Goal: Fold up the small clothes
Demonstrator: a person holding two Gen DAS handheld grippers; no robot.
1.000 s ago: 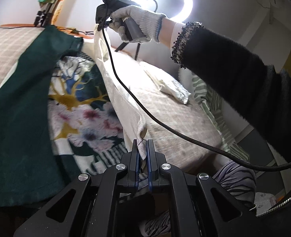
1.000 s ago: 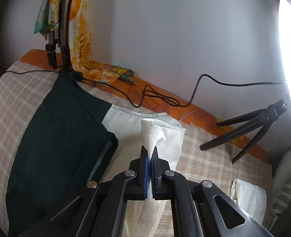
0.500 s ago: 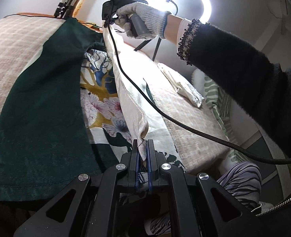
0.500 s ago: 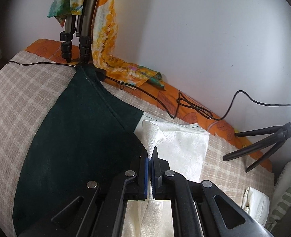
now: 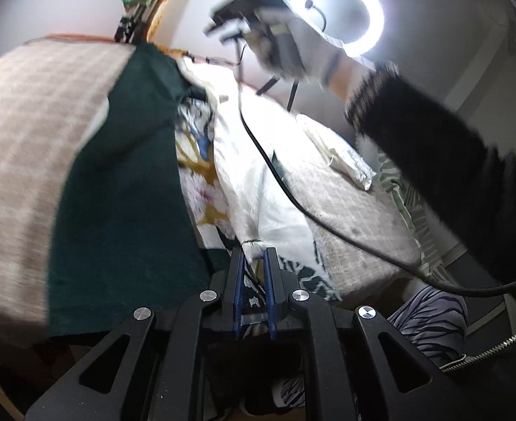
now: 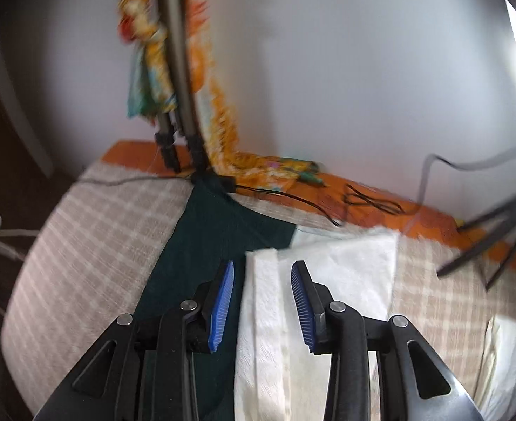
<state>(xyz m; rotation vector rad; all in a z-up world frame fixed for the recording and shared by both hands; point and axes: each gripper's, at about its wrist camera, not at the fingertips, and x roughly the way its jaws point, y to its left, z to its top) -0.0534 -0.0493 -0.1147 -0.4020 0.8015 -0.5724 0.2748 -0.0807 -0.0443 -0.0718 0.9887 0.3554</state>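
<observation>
Released since half a second before: right gripper (image 6: 261,280), jaws now spread, white cloth (image 6: 328,280) lying flat between them on the bed (image 6: 93,238) beside the green cloth (image 6: 202,245).

Left view: left gripper (image 5: 253,263) had parted slightly too, cloth corner (image 5: 252,247) between its pads, grip uncertain. Gloved right hand (image 5: 293,49) blurred above, near ring light (image 5: 338,14).

Your left wrist view looks low along the bed (image 5: 345,210); your right looks down toward the wall (image 6: 328,70); both share the white cloth (image 5: 275,189).
</observation>
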